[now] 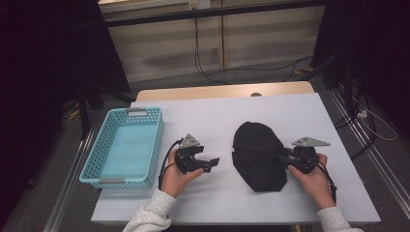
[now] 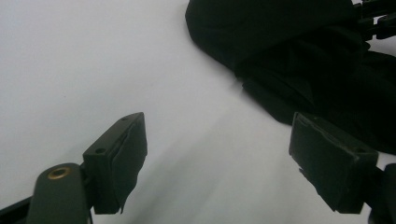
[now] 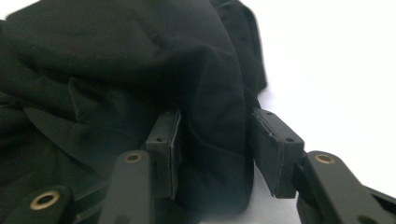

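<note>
White covering lies over the surface [image 1: 290, 111], and a dark room with cables stands behind it. At the left side sits a light blue perforated basket [image 1: 126, 113], with nothing visible inside. A black garment [image 1: 256, 154], crumpled into a rounded heap, lies on the surface right of the middle, well apart from the basket. The right gripper [image 3: 212, 144] is at the garment's right edge with its jaws half spread; a fold of the black cloth stands between them, and the pads seem not to press it, though the dark cloth makes this hard to judge. The left gripper [image 1: 210, 163] rests on the bare surface between basket and garment, its jaws spread and nothing between them. I judge the step in hand is arranging or folding the garment, with one hold just let go. The next move probably calls for a new grasp on a clear edge, and for the left gripper to come closer to help.
</note>
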`<move>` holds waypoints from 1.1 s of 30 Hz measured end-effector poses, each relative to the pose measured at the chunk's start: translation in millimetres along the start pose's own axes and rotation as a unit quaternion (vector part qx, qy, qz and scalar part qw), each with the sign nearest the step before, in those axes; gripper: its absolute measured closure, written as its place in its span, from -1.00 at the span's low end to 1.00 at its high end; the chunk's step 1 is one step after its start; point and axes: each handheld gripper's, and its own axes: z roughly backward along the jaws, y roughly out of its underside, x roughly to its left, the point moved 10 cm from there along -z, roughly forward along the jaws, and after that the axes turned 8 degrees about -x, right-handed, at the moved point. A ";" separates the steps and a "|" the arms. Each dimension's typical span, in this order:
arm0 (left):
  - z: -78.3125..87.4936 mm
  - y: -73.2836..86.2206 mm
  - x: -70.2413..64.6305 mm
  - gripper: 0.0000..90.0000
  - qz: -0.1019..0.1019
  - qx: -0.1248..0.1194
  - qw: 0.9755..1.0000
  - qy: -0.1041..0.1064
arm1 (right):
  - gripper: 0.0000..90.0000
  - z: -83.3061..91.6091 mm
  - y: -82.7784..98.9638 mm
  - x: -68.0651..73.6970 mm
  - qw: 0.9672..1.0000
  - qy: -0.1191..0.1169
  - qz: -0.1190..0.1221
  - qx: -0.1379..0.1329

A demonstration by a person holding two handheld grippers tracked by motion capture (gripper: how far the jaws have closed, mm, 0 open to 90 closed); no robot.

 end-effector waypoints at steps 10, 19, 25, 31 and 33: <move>0.2 1.5 1.9 -0.57 -0.001 0.000 1.000 -0.003 | 0.60 -16.1 -0.9 69.2 0.993 -0.110 0.025 0.019; 0.2 0.0 -0.9 -0.55 0.002 -0.005 1.000 0.005 | 0.66 -14.2 -3.9 90.0 0.991 -0.132 0.034 0.011; -7.2 10.9 -12.7 0.02 -0.009 0.022 1.000 0.016 | 0.35 -6.4 -25.2 77.8 0.993 -0.111 -0.001 -0.048; -13.2 15.1 -26.2 0.71 -0.020 0.035 0.998 0.041 | 0.74 2.8 -34.9 71.1 0.992 -0.106 0.003 -0.069; -13.0 14.7 -28.4 0.83 -0.014 0.037 0.998 0.046 | 0.78 5.6 -38.4 69.4 0.991 -0.106 -0.004 -0.080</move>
